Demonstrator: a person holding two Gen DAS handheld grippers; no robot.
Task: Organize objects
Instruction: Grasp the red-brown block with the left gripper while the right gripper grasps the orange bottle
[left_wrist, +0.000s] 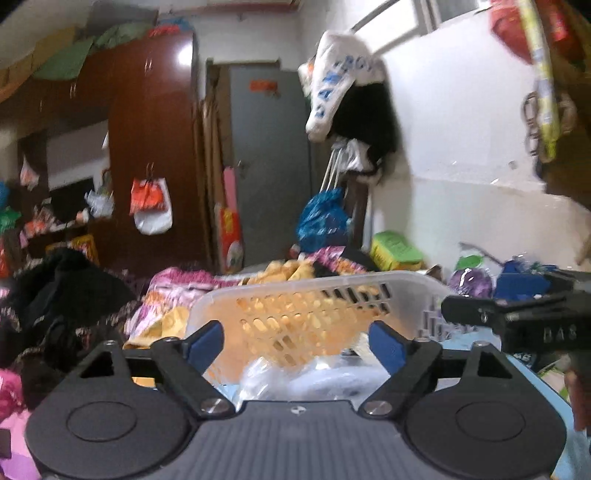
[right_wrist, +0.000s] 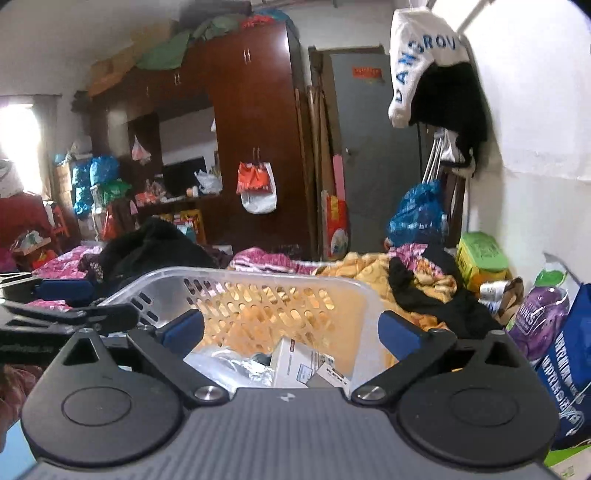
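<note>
Both jaws stand spread wide and empty. Straight ahead of the right gripper (right_wrist: 291, 326) the translucent basket (right_wrist: 258, 291) holds a white carton (right_wrist: 295, 360) and crinkled plastic packets (right_wrist: 229, 363), just below the fingertips. The left gripper (left_wrist: 295, 341) faces the basket's side wall, its long axis running across; there the contents blur, probably clear wrapping (left_wrist: 295, 376).

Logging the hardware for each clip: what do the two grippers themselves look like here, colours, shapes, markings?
Both look alike. The left gripper and right gripper each have two blue-padded fingers on black angular link arms with silver pivot screws. Behind sit round black discs beside a ribbed dark grey body carrying a small round logo. No cables or sleeves show. The other gripper, seen side-on, bears partly readable white letters.
</note>
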